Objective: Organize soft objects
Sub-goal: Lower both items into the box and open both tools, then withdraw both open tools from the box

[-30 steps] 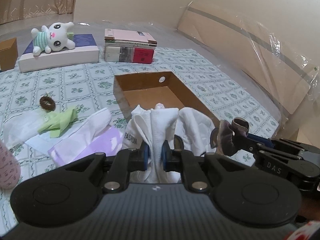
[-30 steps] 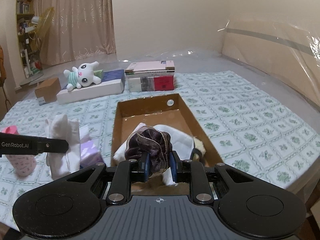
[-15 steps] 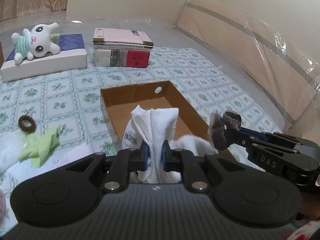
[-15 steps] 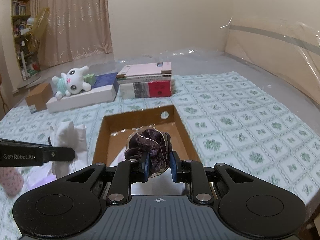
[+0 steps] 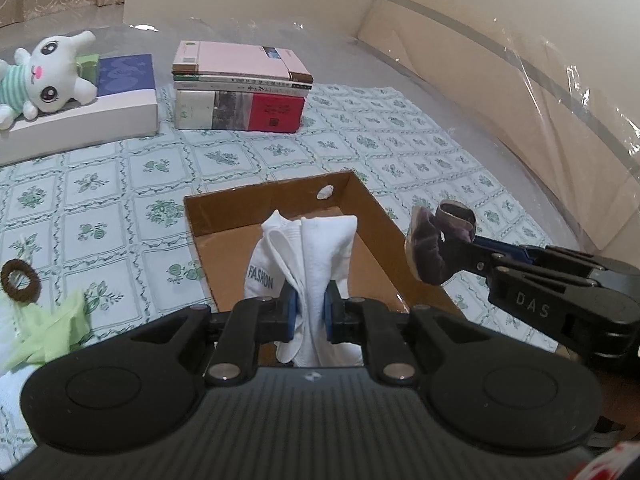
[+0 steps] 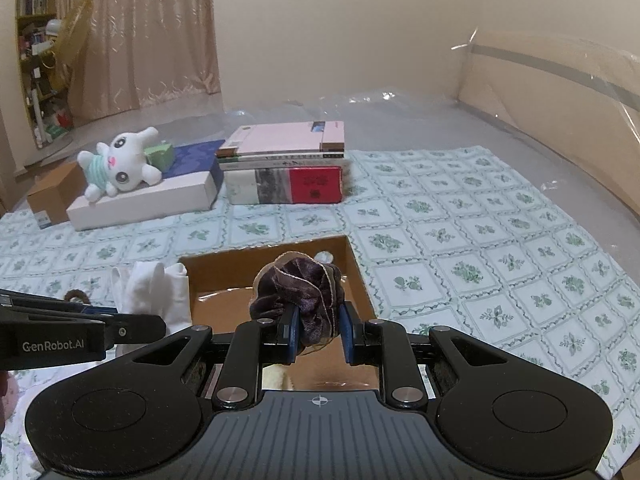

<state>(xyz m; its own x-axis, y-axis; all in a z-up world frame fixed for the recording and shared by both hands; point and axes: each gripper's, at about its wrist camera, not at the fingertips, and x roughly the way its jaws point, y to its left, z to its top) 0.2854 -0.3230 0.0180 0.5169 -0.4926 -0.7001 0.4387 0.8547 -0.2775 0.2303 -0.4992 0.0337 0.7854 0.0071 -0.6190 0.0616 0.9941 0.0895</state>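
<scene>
1. Socks (image 5: 308, 264), white and folded with "FASHION" printed on one side, are pinched tight between the pads of the left gripper (image 5: 307, 312) and held up over the near end of the cardboard box (image 5: 372, 216).
2. A dark purple scrunchie (image 6: 298, 292) is clamped in the right gripper (image 6: 318, 334), and it's held above the box too, more toward the right wall as seen from the left camera.
3. The box is sat open on the green flowery cloth (image 6: 460, 240); its far end looks bare, though the near floor is mostly hidden behind the grippers, so that part can't really be judged.
4. Off to the left of the box, a light green cloth (image 5: 56, 332) and a brown hair tie (image 5: 20, 278) are left lying on the flowery cloth, well apart from the box.
5. Further back, a stack of books (image 5: 240, 88) is seen, and next to it a white plush bunny (image 5: 44, 76) is laid on a flat white box (image 5: 96, 118).
</scene>
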